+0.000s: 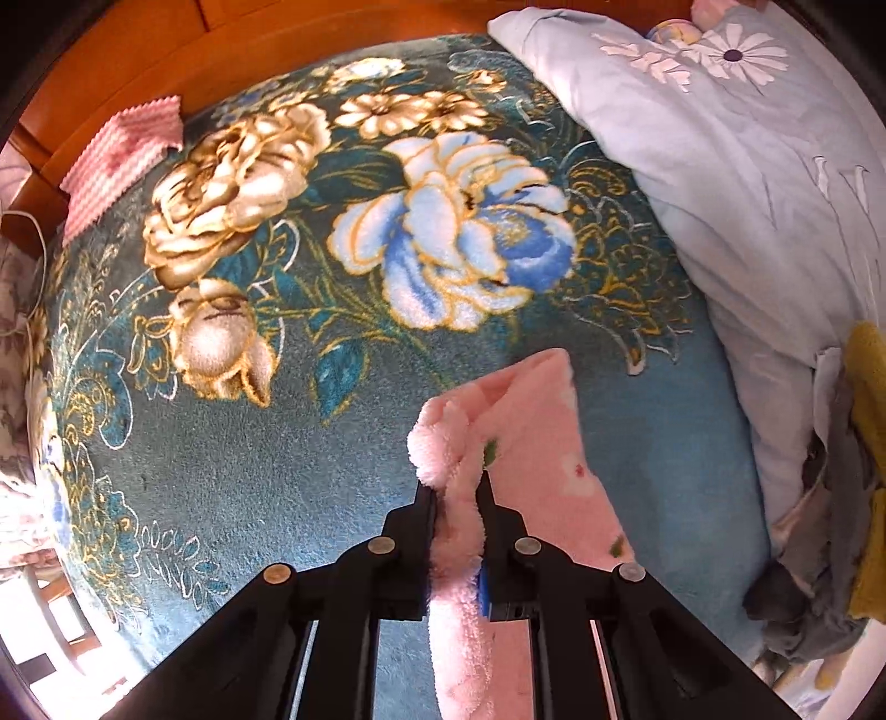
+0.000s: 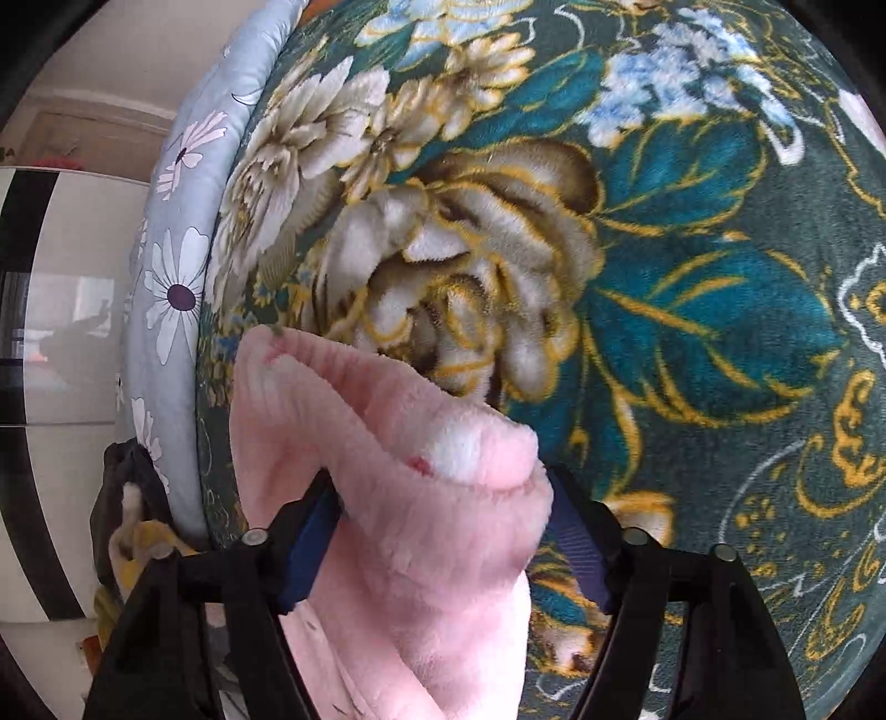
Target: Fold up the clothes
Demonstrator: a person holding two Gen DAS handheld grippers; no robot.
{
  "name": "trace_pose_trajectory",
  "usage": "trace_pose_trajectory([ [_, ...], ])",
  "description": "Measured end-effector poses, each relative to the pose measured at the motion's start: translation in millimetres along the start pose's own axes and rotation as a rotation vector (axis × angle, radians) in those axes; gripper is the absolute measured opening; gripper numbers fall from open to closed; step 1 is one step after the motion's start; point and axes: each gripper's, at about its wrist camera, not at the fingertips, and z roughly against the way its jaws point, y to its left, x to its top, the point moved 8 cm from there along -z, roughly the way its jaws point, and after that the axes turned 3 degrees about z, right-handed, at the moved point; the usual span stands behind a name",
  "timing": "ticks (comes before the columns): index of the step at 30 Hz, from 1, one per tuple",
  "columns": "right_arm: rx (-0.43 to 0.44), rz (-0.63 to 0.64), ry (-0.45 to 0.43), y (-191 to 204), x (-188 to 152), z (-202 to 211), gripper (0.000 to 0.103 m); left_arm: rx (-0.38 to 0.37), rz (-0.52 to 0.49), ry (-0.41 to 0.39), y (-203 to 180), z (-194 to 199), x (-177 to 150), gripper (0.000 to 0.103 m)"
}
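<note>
A fluffy pink garment (image 1: 526, 437) with small flower prints hangs over the teal flowered blanket (image 1: 249, 454) that covers the bed. My left gripper (image 1: 457, 487) is shut on a bunched edge of it, with pink fleece pinched between the fingers and trailing down past them. In the right wrist view the same pink garment (image 2: 421, 498) fills the space between the fingers. My right gripper (image 2: 443, 482) is closed on a thick roll of it, with the jaws held wide by the cloth. The garment's lower part is hidden below both cameras.
A pale blue quilt (image 1: 747, 166) with white daisies lies along the right side of the bed and shows in the right view (image 2: 177, 277) at left. A pink striped cloth (image 1: 122, 160) lies by the wooden headboard (image 1: 166, 50). Grey and yellow clothes (image 1: 841, 526) are piled at right.
</note>
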Motion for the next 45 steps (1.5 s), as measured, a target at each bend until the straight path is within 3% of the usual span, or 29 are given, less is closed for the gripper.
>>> trace_pose_trajectory([
  [2,-0.032,-0.015,0.029,6,1,-6,0.049,-0.023,-0.016,-0.013,-9,12,2,0.012],
  [4,-0.084,-0.005,0.047,14,2,-2,0.028,-0.053,-0.023,-0.024,-18,28,6,0.012],
  [10,0.04,0.092,-0.019,50,10,61,0.024,-0.173,-0.079,-0.038,-36,84,16,0.012],
  [13,0.101,0.135,-0.036,66,13,103,0.024,-0.223,-0.135,-0.048,-25,114,13,0.012],
  [16,0.125,0.198,-0.063,64,14,144,0.024,-0.176,-0.158,-0.049,7,109,6,0.012],
  [18,0.086,0.222,-0.061,46,10,155,0.024,-0.122,-0.127,-0.026,33,86,0,0.012],
  [22,-0.037,0.134,0.015,-19,0,123,0.025,0.027,-0.058,0.052,73,22,-23,0.012],
  [26,-0.175,0.1,0.057,-61,-15,79,0.026,0.043,-0.11,0.068,70,6,-41,0.012],
  [29,-0.189,0.145,0.043,-62,-20,76,0.031,0.061,-0.199,0.042,63,20,-37,0.012],
  [32,-0.194,0.153,0.024,-61,-17,91,0.054,0.0,-0.221,-0.001,50,47,-36,0.012],
  [33,-0.192,0.143,0.005,-61,-14,98,0.067,-0.026,-0.249,-0.02,41,58,-40,0.012],
  [34,-0.189,0.133,-0.014,-61,-12,106,0.072,-0.051,-0.283,-0.04,31,69,-44,0.012],
  [37,-0.153,0.105,-0.061,-59,-8,127,0.076,-0.14,-0.478,-0.094,-20,105,-78,0.012],
  [40,-0.126,0.117,-0.052,-57,-19,134,0.076,-0.237,-0.637,-0.101,-72,125,-137,0.012],
  [45,-0.125,0.128,0.026,-65,-55,128,0.076,-0.352,-0.886,0.02,-147,126,-271,0.012],
])
